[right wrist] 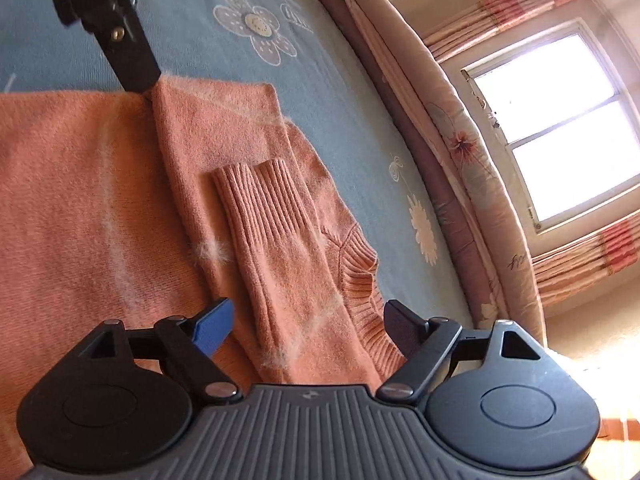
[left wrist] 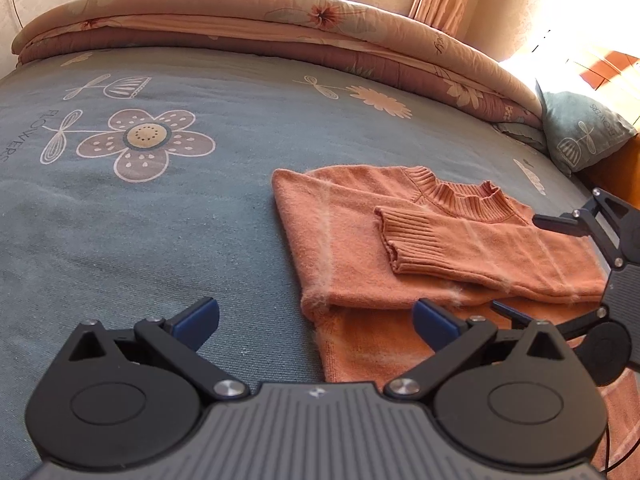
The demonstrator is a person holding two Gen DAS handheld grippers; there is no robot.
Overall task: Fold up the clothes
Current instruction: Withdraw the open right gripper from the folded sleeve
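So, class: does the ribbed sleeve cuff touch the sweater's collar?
Apart. In the left wrist view the cuff lies below the collar, plain knit between them.

A fuzzy knitted orange sweater (left wrist: 440, 248) with ribbed cuffs is seen on a matt woven bedsheet (left wrist: 160, 220); quilted cloth forms the duvet (left wrist: 240, 20)

A folded floral quilt (left wrist: 240, 20) lies across the blue flowered bedsheet (left wrist: 140, 200), beside a pillow (left wrist: 584, 128).
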